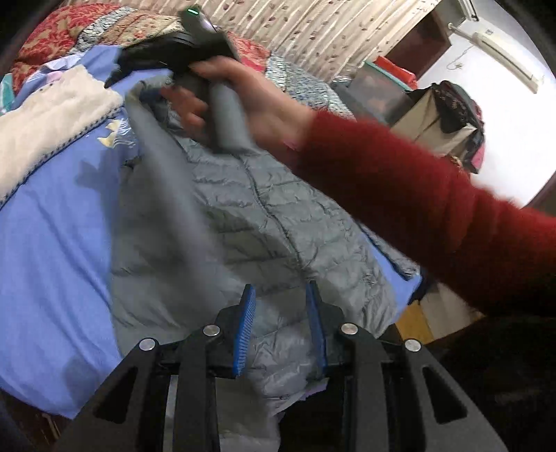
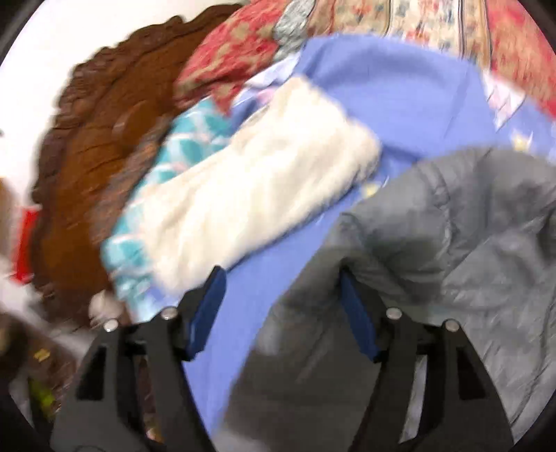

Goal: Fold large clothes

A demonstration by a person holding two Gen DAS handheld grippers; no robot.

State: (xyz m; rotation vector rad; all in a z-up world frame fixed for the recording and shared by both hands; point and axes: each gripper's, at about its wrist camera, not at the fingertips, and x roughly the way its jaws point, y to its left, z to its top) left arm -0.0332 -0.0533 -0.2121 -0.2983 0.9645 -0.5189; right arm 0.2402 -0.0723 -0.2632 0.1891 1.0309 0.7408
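A grey quilted puffer jacket [image 1: 264, 215] lies spread on a blue bedsheet [image 1: 59, 243]. My left gripper [image 1: 281, 295] is open over the jacket's near hem, with nothing between its blue pads. In the left wrist view the person's right hand in a red sleeve holds the right gripper's body [image 1: 194, 45] at the jacket's far end. In the right wrist view my right gripper [image 2: 281, 278] is open; the jacket [image 2: 469, 243] lies against its right finger and the blue sheet [image 2: 392, 101] shows between the pads. That view is blurred by motion.
A white fluffy garment [image 2: 250, 187] lies on the sheet left of the jacket, also in the left wrist view [image 1: 52, 121]. A red patterned quilt [image 1: 55, 31] lies at the bed's head by a carved wooden headboard [image 2: 97, 139]. Boxes and clothes [image 1: 448, 111] stand beyond the bed.
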